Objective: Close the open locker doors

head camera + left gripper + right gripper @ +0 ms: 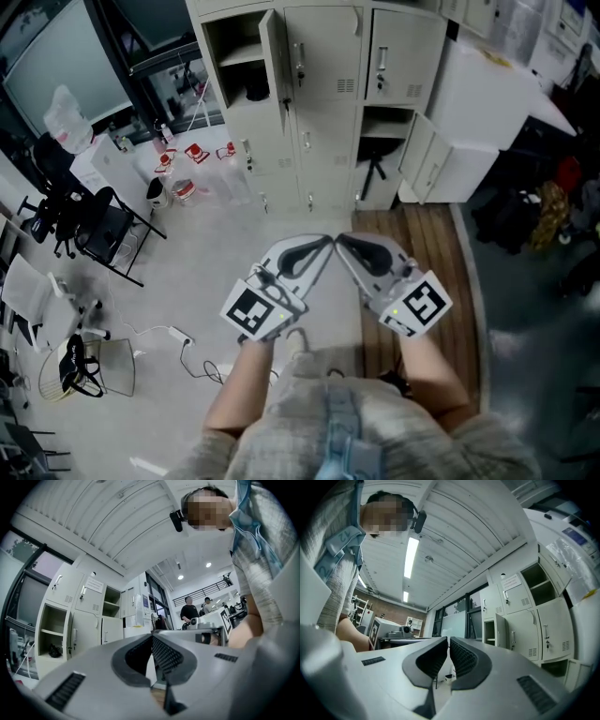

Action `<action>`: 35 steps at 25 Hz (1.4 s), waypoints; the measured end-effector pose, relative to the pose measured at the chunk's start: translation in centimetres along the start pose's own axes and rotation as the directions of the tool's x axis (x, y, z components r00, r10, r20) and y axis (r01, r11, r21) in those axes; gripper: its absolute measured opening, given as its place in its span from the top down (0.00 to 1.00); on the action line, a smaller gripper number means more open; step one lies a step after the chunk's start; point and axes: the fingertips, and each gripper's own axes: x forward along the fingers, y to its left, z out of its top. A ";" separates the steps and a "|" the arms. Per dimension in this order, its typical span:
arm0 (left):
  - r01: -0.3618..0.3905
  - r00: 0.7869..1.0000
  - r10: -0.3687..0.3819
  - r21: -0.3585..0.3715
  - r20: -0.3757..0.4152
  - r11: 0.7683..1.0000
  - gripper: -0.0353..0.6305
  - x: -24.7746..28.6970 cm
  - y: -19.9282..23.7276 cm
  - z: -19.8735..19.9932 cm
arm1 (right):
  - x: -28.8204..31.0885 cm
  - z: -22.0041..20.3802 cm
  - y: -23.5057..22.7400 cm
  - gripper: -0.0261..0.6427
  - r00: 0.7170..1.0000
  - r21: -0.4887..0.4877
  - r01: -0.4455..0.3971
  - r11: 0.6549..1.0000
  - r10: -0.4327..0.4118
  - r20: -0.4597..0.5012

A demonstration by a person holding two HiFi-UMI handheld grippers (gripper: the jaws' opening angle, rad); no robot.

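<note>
Both grippers closed and empty, held side by side well short of the locker bank.

The left gripper [322, 246] and right gripper [344, 244] each have their jaws together on nothing, tips nearly meeting. The locker bank [328, 103] stands ahead across bare pale floor [234, 234], and a wood-plank strip [422, 253] runs up to its right part. The upper-left door [275, 56] is ajar, with a dark object [258, 92] inside. The lower-right door [424, 155] is swung wide. A black folding chair [103, 230] crowds the left edge. A paper label [512, 581] on one door is unreadable.
</note>
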 end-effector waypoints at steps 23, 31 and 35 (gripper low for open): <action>0.037 0.999 -0.037 -0.012 -0.016 0.999 0.94 1.8 26.0 -4.9 | 22.4 -6.5 -12.6 0.96 0.999 0.058 0.042 0.997 -0.041 -0.016; 0.037 0.999 -0.038 -0.031 -0.029 0.999 0.94 3.1 30.4 -6.8 | 25.6 -8.6 -15.9 0.95 0.998 0.075 0.027 0.997 -0.022 -0.062; 0.021 0.999 -0.022 -0.026 -0.045 0.999 0.94 4.8 33.4 -7.4 | 27.5 -9.1 -19.8 0.92 0.998 0.067 0.022 0.997 -0.017 -0.067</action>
